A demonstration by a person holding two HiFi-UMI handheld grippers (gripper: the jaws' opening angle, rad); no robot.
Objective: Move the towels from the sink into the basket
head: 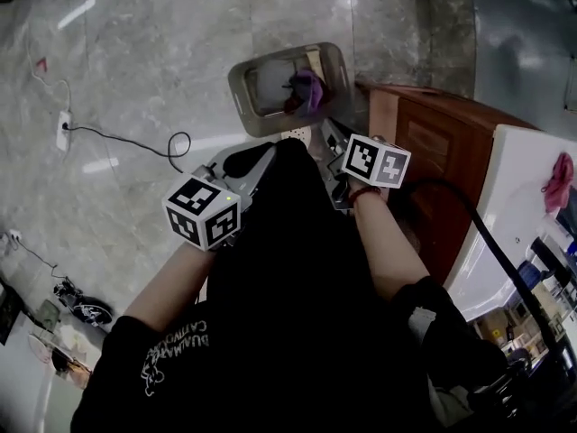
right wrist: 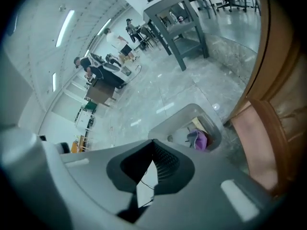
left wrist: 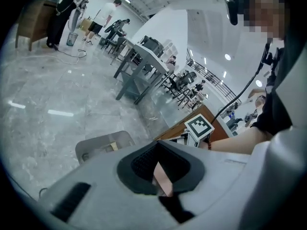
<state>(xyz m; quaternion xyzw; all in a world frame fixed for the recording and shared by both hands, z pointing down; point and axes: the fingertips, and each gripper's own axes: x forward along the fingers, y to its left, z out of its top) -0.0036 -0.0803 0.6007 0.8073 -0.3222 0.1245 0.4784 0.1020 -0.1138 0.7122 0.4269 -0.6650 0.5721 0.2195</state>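
The grey basket [head: 239, 90] stands on the marble floor just ahead of me, holding a purple towel [head: 307, 88] and a white one [head: 270, 83]. A pink towel [head: 557, 182] lies on the white sink unit [head: 505, 206] at my right. I hold both grippers raised in front of my chest, above and short of the basket. The left gripper [left wrist: 157, 143] is shut with nothing in it. The right gripper [right wrist: 153, 142] is shut and empty too; past it I see the basket [right wrist: 184, 120] and the purple towel [right wrist: 202, 139].
A brown wooden cabinet [head: 442, 147] stands between the basket and the sink unit. A power strip [head: 63, 130] and a black cable [head: 171, 144] lie on the floor at the left. Grey tables [left wrist: 139, 68], chairs and people stand far off.
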